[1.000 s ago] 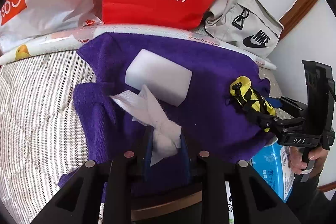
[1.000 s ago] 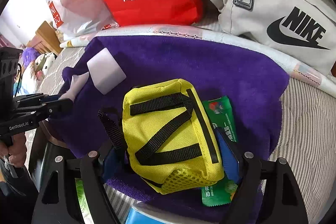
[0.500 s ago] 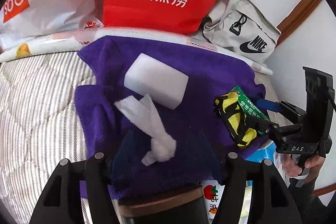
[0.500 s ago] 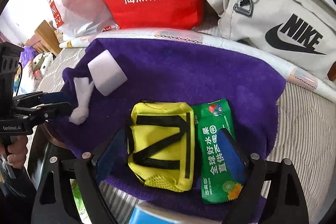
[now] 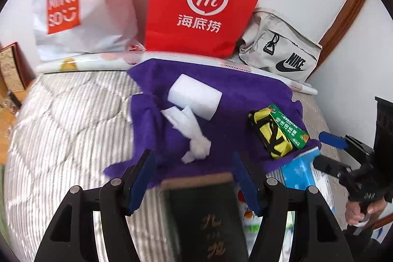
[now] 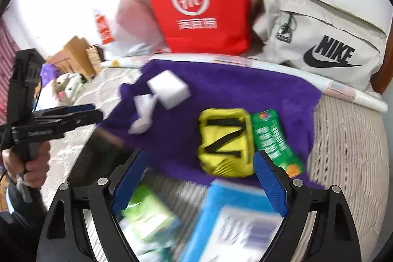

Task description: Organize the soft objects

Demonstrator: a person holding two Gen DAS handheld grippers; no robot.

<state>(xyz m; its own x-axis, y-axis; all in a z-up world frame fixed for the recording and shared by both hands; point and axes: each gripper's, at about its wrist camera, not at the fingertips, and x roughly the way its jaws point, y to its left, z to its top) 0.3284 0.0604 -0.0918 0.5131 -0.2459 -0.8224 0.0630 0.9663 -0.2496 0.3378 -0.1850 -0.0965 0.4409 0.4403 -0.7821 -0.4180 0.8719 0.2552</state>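
A purple towel point(image 5: 233, 95) is spread on the bed. On it lie a white sponge block point(image 5: 194, 96), a knotted white tissue point(image 5: 186, 124), a yellow pouch with black straps point(image 5: 270, 136) and a green packet point(image 5: 288, 129) beside the pouch. My left gripper point(image 5: 192, 163) is open and empty, hovering just short of the tissue. My right gripper point(image 6: 200, 158) is open and empty, held above the near edge of the yellow pouch point(image 6: 224, 141), with the green packet point(image 6: 272, 139) to its right. Each view shows the other gripper at its side: the right gripper point(image 5: 324, 152) and the left gripper point(image 6: 95, 112).
A red paper bag point(image 5: 203, 6), a white shopping bag point(image 5: 81, 6) and a grey Nike bag point(image 5: 282, 53) stand along the wall behind the towel. A dark box point(image 5: 206, 213), a blue pack point(image 5: 298, 171) and a green pack point(image 6: 147, 215) lie near me on the striped quilt point(image 5: 68, 119).
My left gripper opened off the tissue and my right gripper let go of the yellow pouch. Both then drew back and up, leaving the things lying on the towel.
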